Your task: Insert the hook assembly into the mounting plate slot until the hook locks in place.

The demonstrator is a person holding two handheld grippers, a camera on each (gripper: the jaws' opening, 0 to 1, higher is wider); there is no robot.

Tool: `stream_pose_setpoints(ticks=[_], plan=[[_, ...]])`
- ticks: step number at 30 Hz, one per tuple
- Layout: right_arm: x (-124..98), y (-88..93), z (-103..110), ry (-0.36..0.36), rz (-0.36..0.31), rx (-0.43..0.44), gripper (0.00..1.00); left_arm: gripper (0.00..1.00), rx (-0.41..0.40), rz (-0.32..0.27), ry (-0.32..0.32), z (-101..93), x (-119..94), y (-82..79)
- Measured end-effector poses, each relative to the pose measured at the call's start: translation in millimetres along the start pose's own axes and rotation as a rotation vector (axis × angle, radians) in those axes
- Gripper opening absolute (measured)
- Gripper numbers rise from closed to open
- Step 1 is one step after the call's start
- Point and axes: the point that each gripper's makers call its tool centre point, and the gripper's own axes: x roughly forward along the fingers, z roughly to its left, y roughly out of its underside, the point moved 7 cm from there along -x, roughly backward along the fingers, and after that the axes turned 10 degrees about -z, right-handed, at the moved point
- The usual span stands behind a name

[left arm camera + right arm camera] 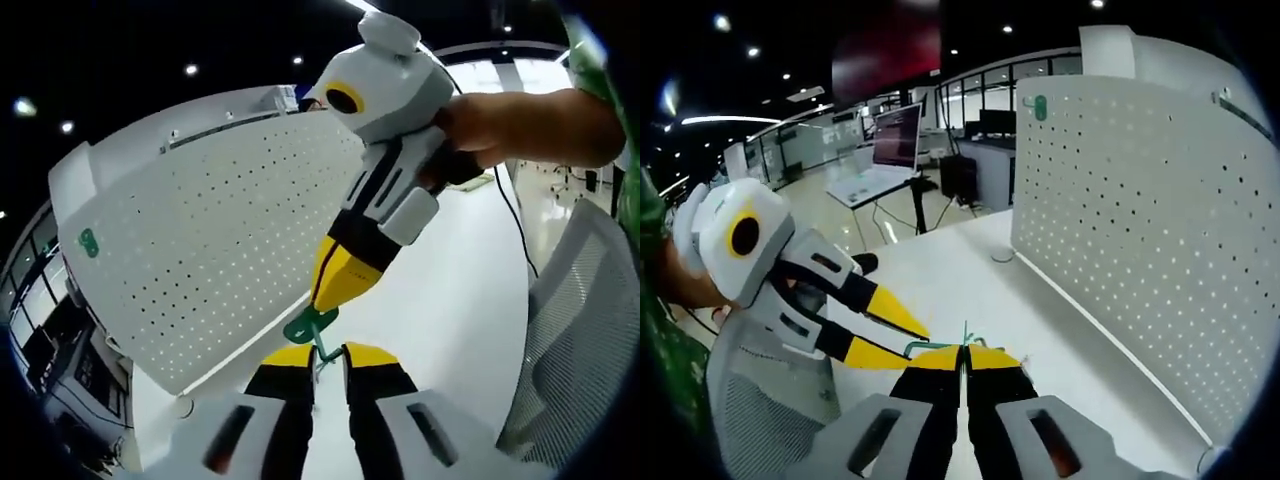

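1. Holding a small green plastic hook (312, 325) between them, both grippers meet at lower centre of the left gripper view, well short of the white perforated metal pegboard panel (210, 240) filling the left.
2. The left gripper (328, 362) has its yellow-tipped jaws slightly apart around the hook's thin stem; whether they pinch it I cannot tell.
3. The right gripper (965, 352), bottom centre of its own view, has jaws pressed together on the hook (925, 347), probably steadying it for alignment.
4. A second green piece (1039, 106) sits at the panel's upper corner.
5. Insertion looks not yet begun.
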Motion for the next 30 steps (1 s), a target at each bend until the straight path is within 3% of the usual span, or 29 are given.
stream_pose_setpoints(ticks=[14, 22, 30], plan=[[-1.0, -0.3, -1.8, -0.002, 0.004, 0.04, 0.0, 0.04, 0.1, -0.007, 0.013, -6.7, 1.0, -4.0], [-0.6, 0.4, -1.9, 0.002, -0.003, 0.046, 0.0, 0.02, 0.064, -0.018, 0.018, -8.8, 1.1, -5.2], [-0.2, -0.1, -2.4, 0.003, -0.032, 0.071, 0.0, 0.02, -0.072, -0.04, 0.013, -6.2, 1.3, -4.9]])
